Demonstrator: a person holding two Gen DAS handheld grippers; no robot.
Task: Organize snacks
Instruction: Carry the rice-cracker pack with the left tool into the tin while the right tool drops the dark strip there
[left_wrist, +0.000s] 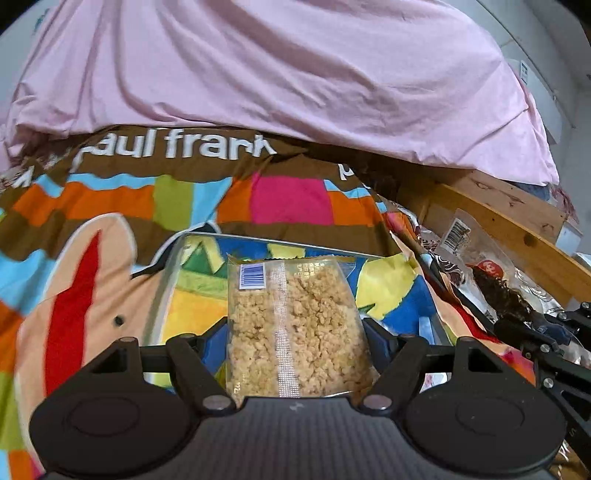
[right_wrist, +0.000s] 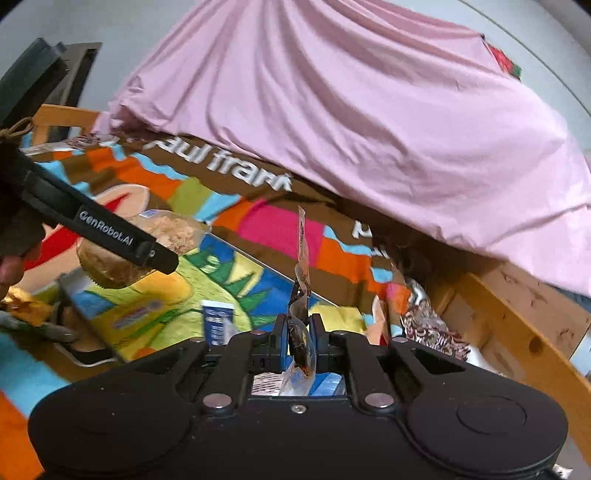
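A clear packet of beige crumbly snack (left_wrist: 295, 325) is clamped by its sides in my left gripper (left_wrist: 295, 328), barcode end pointing away. It hangs over a shallow clear-walled bin (left_wrist: 280, 242) with a colourful bottom. In the right wrist view the same packet (right_wrist: 173, 232) shows beside the left gripper (right_wrist: 147, 254), above the bin (right_wrist: 258, 258). My right gripper (right_wrist: 299, 325) is shut on a thin packet with dark contents (right_wrist: 301, 280), seen edge-on and standing upright. That dark-filled packet (left_wrist: 491, 280) and the right gripper (left_wrist: 546, 325) appear at the right edge of the left wrist view.
A bright patterned bedspread (left_wrist: 288, 199) lies under the bin, with a pink sheet (left_wrist: 295, 74) heaped behind it. A wooden bed frame (right_wrist: 517, 332) runs along the right. A blue-and-white packet (right_wrist: 218, 321) lies in the bin; shiny wrappers (right_wrist: 432, 332) sit by the frame.
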